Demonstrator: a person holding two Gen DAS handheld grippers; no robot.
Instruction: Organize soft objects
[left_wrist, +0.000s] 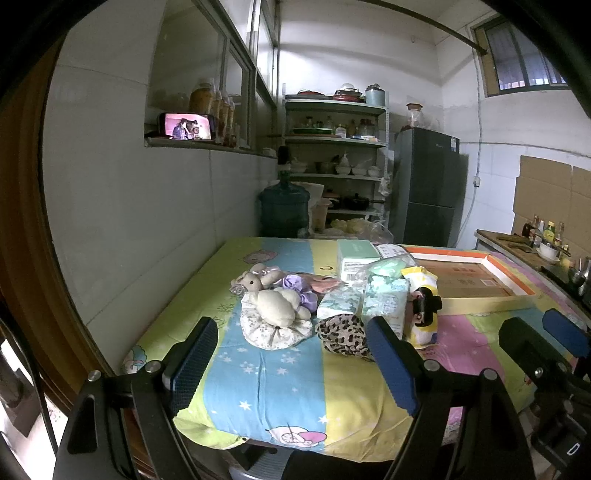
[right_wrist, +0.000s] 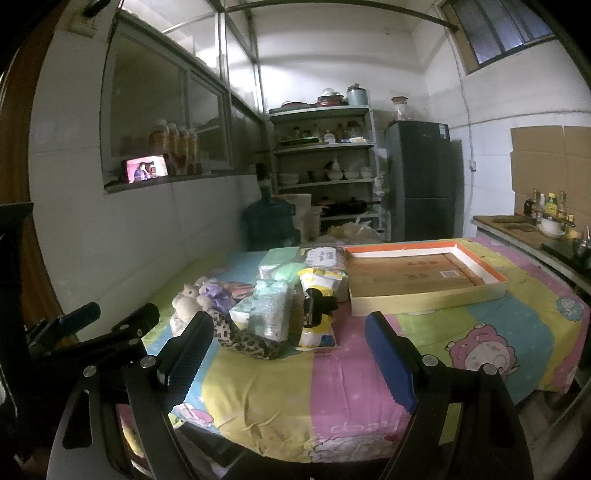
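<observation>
Beyond the left gripper (left_wrist: 291, 363), its right finger (left_wrist: 391, 365) covers part of the leopard-print cloth (left_wrist: 341, 334) and the foot of the tissue pack (left_wrist: 384, 297). Right gripper (left_wrist: 546, 341) is cut off by the frame edge there; bodies of both tongs run off the bottom. Print on the flat box (right_wrist: 421, 275) ahead of the right gripper and the phone screen (right_wrist: 146, 168) far left: too small to read.

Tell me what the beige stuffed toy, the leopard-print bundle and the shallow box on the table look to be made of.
Stuffed toy: matte plush or woven cloth, judging by its soft rounded limbs.
Leopard-print bundle: thin fabric, crumpled into loose folds, no sheen.
Shallow box: cardboard, it seems; brown matte floor with printed labels, stiff pale walls with an orange inner edge.
</observation>
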